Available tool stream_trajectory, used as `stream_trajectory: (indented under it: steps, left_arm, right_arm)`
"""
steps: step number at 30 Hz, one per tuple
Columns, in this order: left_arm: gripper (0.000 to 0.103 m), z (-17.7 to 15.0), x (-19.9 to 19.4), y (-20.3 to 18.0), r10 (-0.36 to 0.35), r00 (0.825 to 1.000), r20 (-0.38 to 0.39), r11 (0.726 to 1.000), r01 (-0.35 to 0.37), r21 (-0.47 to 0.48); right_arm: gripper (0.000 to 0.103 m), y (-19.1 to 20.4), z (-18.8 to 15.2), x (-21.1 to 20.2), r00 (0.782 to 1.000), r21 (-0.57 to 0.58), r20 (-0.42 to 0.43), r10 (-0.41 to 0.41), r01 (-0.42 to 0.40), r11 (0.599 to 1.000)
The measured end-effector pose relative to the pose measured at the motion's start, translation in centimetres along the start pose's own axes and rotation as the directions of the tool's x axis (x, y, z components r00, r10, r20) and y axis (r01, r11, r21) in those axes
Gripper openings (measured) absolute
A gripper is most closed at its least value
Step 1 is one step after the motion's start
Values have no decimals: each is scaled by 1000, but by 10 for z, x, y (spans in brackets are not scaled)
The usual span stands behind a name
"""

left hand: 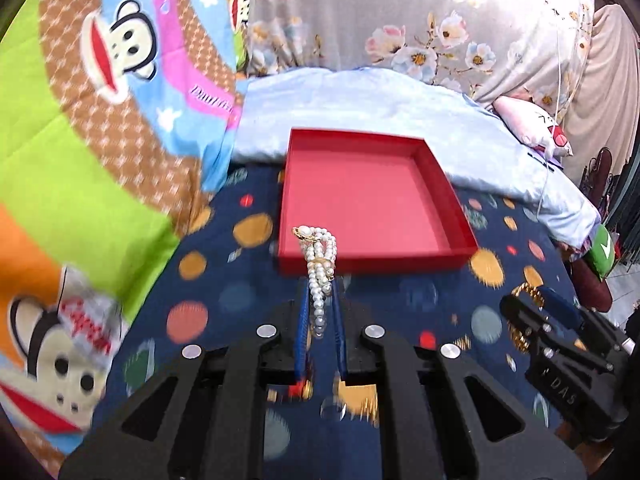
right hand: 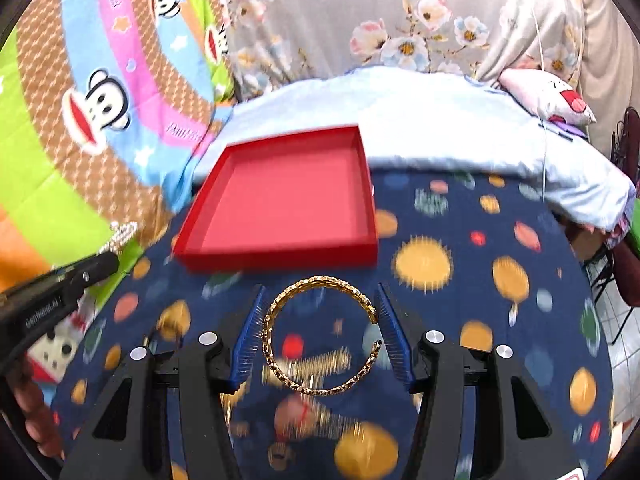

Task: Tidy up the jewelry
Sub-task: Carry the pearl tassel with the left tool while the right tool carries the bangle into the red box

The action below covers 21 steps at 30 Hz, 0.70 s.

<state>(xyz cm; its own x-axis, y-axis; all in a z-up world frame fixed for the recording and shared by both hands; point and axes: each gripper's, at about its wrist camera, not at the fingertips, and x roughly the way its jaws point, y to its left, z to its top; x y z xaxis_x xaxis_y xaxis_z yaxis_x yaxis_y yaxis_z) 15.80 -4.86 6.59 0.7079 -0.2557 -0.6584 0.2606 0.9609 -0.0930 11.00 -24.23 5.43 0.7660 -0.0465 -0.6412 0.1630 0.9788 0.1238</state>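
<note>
An empty red tray [left hand: 440, 168] lies on the dark blue dotted bedspread; it also shows in the right wrist view [right hand: 280, 258]. My left gripper [left hand: 321, 292] is shut on a white pearl bracelet [left hand: 318, 264] with a gold clasp, held just before the tray's near rim. My right gripper [right hand: 320, 300] is shut on a gold chain bangle [right hand: 320, 336], held flat between its blue pads above the bedspread, short of the tray. The right gripper with the bangle also shows in the left wrist view [left hand: 532, 300]. The left gripper with the pearls shows in the right wrist view [right hand: 108, 258].
A light blue blanket [left hand: 380, 108] lies bunched behind the tray. A colourful monkey-print quilt [left hand: 100, 120] covers the left. Floral fabric [left hand: 420, 20] hangs at the back. A small pink cushion [left hand: 532, 124] sits at the right. The bed's right edge drops to a tiled floor [right hand: 624, 320].
</note>
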Motion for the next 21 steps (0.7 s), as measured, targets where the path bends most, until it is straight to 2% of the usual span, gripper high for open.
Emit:
stream_trajectory:
  steps: [5, 10, 21]
  left_arm:
    - [11, 30, 29, -5, -2, 1000, 31, 1000, 2, 1]
    - [10, 47, 60, -7, 2, 1000, 30, 1000, -2, -3]
    - [9, 57, 109, -5, 21, 1000, -5, 1000, -21, -10]
  right_arm:
    - [54, 2, 36, 26, 999, -15, 51, -7, 8, 1000]
    - [54, 6, 58, 61, 998, -27, 54, -10, 11, 1000]
    - [54, 8, 67, 115, 1000, -28, 17, -9, 9, 1000]
